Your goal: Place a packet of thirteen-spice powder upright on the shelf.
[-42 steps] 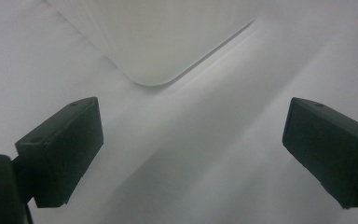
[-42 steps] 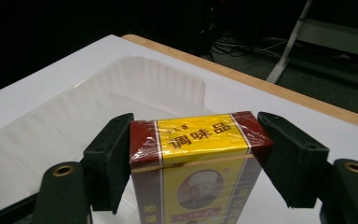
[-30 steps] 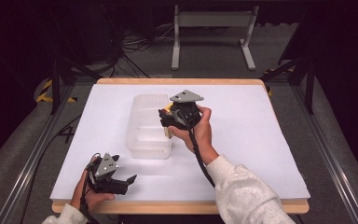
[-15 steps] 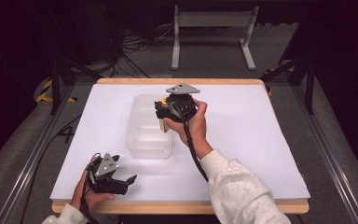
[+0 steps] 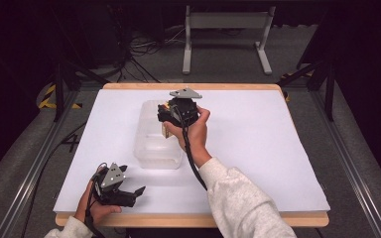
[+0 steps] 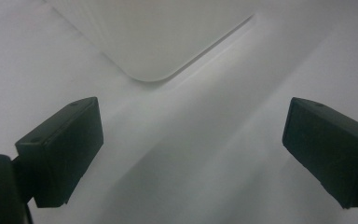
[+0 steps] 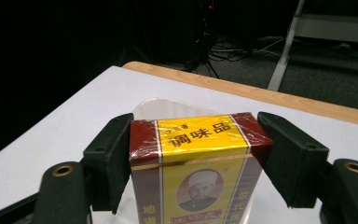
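Note:
A red and yellow seasoning box [image 7: 198,158] stands upright between the two black jaws of my right gripper [image 7: 196,156], which is shut on its sides. In the high view the right gripper [image 5: 171,116] holds this box [image 5: 166,130] over the clear plastic container [image 5: 151,148] in the middle of the table. Near the front left corner, my left gripper [image 5: 131,192] rests low over the white surface, open with nothing between its jaws. The left gripper view looks past those spread jaws [image 6: 196,154] at a rounded corner of the clear container [image 6: 154,46].
The white table top [image 5: 258,139] has a wooden edge at the front and back. A grey metal stand [image 5: 225,29] and cables lie on the floor behind. Dark rails run along both sides.
My right gripper has carried the box a little farther back and to the left over the container. The left gripper has stayed where it was.

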`<state>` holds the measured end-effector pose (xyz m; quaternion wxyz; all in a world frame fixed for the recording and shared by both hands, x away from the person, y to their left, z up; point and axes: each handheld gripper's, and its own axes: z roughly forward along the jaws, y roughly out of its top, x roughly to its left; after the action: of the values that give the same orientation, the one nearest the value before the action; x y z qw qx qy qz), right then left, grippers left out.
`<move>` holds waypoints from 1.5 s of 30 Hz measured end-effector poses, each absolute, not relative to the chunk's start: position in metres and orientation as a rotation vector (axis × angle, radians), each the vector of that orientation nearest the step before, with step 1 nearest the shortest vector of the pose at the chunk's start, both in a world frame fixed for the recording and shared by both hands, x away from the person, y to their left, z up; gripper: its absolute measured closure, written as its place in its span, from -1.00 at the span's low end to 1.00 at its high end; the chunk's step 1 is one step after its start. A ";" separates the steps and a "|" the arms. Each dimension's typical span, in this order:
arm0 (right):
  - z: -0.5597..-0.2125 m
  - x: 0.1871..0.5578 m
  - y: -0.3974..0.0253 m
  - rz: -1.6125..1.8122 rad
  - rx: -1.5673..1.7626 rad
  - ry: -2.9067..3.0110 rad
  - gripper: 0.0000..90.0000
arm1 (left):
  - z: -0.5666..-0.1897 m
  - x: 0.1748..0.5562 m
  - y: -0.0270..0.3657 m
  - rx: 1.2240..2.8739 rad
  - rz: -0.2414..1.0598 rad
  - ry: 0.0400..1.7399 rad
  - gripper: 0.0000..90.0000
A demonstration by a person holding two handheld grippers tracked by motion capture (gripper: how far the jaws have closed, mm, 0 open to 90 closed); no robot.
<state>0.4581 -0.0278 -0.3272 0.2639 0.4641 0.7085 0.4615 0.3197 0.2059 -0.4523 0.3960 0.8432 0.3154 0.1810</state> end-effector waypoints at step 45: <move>-0.362 0.443 -0.035 1.098 1.077 2.161 -0.61 | -0.452 0.320 0.205 2.142 0.469 0.811 -0.87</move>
<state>0.4428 -0.0348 -0.3616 0.2422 0.3941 0.7905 0.4015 0.3195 0.2052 -0.4521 0.3910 0.8432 0.3194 0.1848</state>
